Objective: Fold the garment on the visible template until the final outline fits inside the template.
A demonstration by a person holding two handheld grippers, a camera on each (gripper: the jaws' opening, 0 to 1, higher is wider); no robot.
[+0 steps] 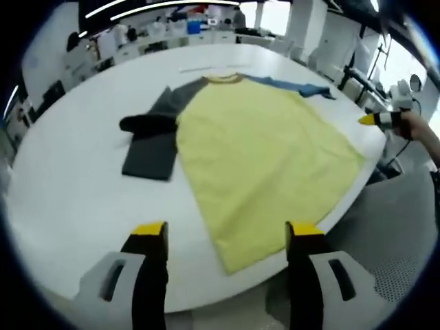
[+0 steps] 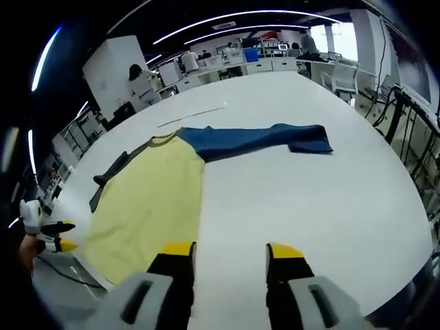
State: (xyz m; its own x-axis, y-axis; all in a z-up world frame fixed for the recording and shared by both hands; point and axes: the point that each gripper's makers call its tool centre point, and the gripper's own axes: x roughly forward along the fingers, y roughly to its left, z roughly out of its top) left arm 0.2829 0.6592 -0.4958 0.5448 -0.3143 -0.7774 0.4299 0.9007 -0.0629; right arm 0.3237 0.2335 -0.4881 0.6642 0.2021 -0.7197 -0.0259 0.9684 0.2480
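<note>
- The shirt [image 1: 254, 151] lies spread flat on the white table [image 1: 69, 185], filling the middle of the left gripper view, its yellow body running from the collar at the top centre down to the hem at the table's near edge.
- In that view the grey sleeve [image 1: 155, 130] is folded over at centre left, and the blue sleeve [image 1: 295, 86] shows as a thin strip at upper right.
- In the right gripper view the blue sleeve [image 2: 261, 139] shows in full, stretched out across the upper centre, while the grey sleeve [image 2: 110, 175] is a narrow dark strip at the left.
- The left hand-held gripper [image 1: 227, 234] hangs over the table's near edge at the bottom of its view, jaws spread, pinching nothing.
- The right hand-held gripper [image 2: 225, 252] is over bare table [image 2: 330, 206] beside the shirt [image 2: 148, 206], jaws spread and empty.
- Each view catches the other hand-held gripper at its edge: at the right [image 1: 385, 118] and at the lower left [image 2: 58, 244].
- A thin pale strip [image 2: 192, 114] lies on the table beyond the collar.
- Desks and people stand in the background.
</note>
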